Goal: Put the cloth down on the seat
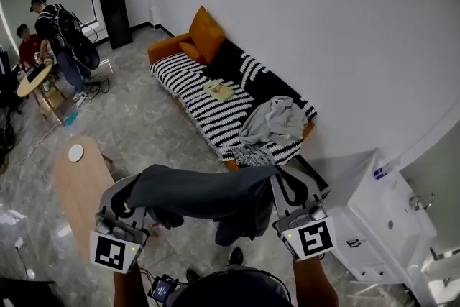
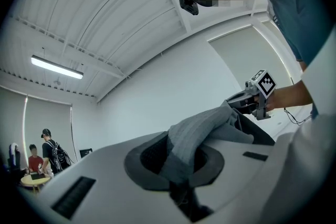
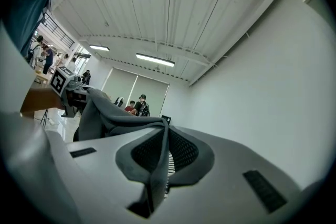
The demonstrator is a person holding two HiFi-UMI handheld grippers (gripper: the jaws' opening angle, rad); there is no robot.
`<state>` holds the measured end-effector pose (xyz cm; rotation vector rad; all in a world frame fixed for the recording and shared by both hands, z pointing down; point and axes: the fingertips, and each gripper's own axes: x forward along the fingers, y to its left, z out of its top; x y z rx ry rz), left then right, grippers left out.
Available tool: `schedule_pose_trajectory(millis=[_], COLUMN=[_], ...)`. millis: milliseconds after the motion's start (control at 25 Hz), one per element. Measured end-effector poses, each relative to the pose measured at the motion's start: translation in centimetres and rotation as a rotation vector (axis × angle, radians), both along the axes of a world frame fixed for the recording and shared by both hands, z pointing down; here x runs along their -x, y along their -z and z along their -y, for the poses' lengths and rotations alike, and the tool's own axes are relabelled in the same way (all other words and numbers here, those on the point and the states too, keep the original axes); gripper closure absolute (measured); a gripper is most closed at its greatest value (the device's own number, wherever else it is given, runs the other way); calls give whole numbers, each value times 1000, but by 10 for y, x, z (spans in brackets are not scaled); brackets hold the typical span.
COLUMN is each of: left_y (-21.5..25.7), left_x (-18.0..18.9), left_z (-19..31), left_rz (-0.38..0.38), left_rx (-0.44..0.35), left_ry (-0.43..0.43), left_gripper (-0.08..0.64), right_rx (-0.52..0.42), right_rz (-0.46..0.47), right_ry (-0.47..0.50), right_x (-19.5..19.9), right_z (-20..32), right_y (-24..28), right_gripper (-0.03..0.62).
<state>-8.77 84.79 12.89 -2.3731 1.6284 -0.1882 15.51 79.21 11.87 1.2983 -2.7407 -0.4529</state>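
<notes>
Dark grey ribbed cloth [image 1: 205,190], pulled taut in mid-air between left gripper [image 1: 131,192] and right gripper [image 1: 282,187], both clamped tight on its ends, well apart from striped seat [image 1: 208,111], lower folds bunched beneath, perhaps a garment, full shape hard to make out

Cloth [image 1: 205,192] between left gripper [image 1: 131,192] and right gripper [image 1: 282,187], sofa [image 1: 164,49] beyond, table [image 1: 79,187] to their left.

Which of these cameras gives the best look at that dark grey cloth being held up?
The head view: the whole cloth hangs stretched between the left gripper and right gripper. Each gripper view shows only the end pinched in its own jaws and a fold running off toward the other gripper.
</notes>
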Motion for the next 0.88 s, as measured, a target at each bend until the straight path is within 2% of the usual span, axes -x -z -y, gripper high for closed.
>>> schedule_pose_trajectory(millis=[280,400,560,880], left_y=[1,6,-7,-13], left_x=[-31,-45,-61,-47], left_z=[35,51,69,104], left_rz=[7,-7,-5,-9], left_rx=[-6,-48,0,15], left_ry=[77,84,82,82], left_gripper=[535,535,535,535], right_rx=[-18,-2,-33,-29], right_rz=[11,20,11,21], right_ry=[67,77,73,44], right_x=[-35,-48,-62,-52], right_z=[42,57,81,121], right_y=[2,-1,-4,-2], right_gripper=[566,566,566,566])
